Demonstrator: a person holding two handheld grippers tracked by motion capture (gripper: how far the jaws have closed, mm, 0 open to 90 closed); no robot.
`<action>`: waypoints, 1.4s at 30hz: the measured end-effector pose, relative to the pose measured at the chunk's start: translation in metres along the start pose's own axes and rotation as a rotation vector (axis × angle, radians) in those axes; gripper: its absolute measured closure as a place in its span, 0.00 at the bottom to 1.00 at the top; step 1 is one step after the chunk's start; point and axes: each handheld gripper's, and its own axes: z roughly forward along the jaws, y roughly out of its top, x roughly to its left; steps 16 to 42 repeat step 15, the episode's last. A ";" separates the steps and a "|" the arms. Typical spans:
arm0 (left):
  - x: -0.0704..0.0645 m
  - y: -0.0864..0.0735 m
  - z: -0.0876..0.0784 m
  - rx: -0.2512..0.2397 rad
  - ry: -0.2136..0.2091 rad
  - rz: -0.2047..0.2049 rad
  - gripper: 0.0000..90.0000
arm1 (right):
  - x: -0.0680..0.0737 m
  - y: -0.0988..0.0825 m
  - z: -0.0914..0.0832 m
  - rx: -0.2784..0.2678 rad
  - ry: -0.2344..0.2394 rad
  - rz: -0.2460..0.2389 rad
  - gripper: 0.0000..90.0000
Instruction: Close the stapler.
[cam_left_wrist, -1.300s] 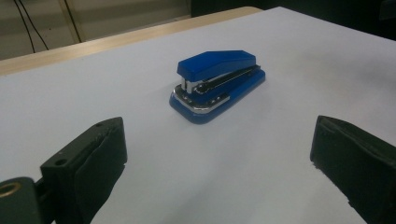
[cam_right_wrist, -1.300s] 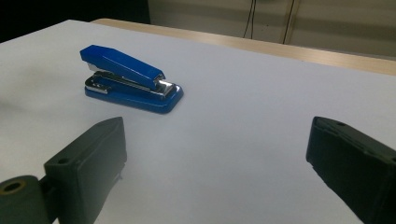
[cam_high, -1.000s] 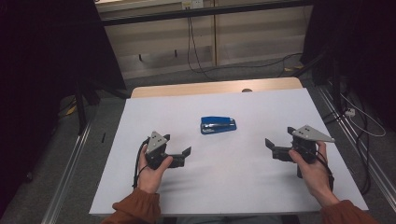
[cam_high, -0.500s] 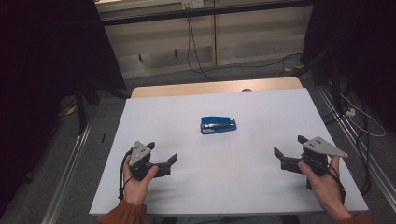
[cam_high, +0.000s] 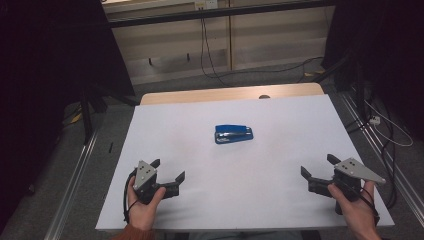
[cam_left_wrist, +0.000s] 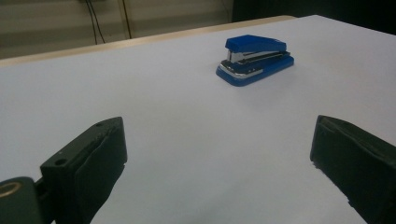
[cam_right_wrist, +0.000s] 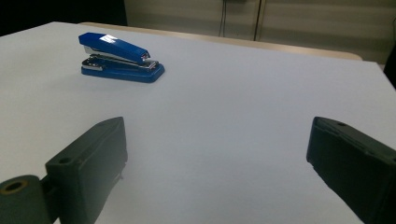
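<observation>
Fingers on both grippers stand spread wide and hold nothing. I have the left gripper (cam_high: 167, 171) low over the near left of the counter (cam_high: 280, 165), and the right gripper (cam_high: 319, 169) low over its near right. The blue stapler (cam_high: 233, 134) sits well ahead of both pairs of fingers, out toward the middle of the white surface, closed and flat on its base. From the left gripper view it lies ahead and to the right of the fingers (cam_left_wrist: 88, 163); from the right gripper view it lies ahead and to the left of the fingers (cam_right_wrist: 93, 161). Nothing stands between either gripper and the stapler.

My worry is the reach. Both grippers are well apart from the stapler, so a long approach could come in off-line. If one finger touches the side first, I judge the stapler would skid or spin on that smooth surface rather than settle between the pads. Pinching the hinged top arm alone could also press it down or let the base swing loose.
</observation>
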 end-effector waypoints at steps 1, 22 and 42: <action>-0.001 0.000 0.000 -0.005 0.002 0.001 0.04 | 0.000 0.000 -0.001 0.000 0.004 -0.009 0.05; 0.013 0.002 0.000 -0.024 0.038 -0.013 0.04 | 0.001 0.000 0.004 -0.004 0.023 0.013 0.04; 0.013 0.002 0.000 -0.024 0.038 -0.013 0.04 | 0.001 0.000 0.004 -0.004 0.023 0.013 0.04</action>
